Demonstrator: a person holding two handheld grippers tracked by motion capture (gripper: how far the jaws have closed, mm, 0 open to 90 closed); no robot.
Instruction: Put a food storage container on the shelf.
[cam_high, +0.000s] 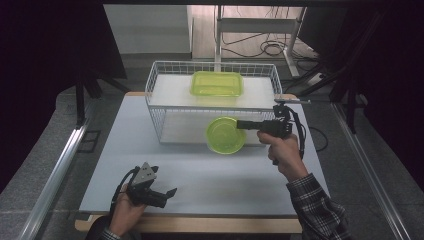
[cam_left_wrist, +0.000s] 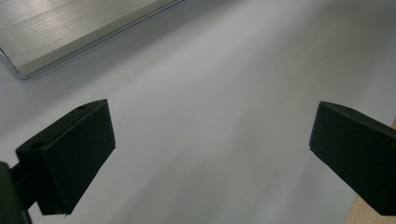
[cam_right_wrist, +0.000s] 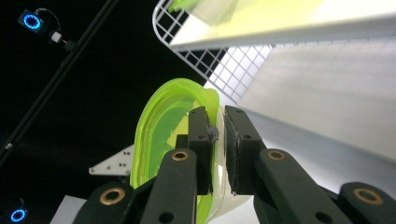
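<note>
No readable text or brand on anything. Right gripper (cam_high: 246, 124): jaws nearly closed, pinching rim of round lime-green plastic bowl (cam_high: 226, 135), held tipped on edge w/ its top against front of white wire basket (cam_high: 155, 90). Green rectangular container (cam_high: 217, 83) sits inside basket. Left gripper (cam_high: 169, 195): jaws wide apart, nothing between, low over white table (cam_high: 225, 185) near front edge.

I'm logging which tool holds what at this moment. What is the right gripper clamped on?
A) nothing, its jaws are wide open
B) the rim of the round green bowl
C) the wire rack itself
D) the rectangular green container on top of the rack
B: the right gripper has its jaws pinched on the rim of the round green bowl, held in front of the wire rack.
</note>
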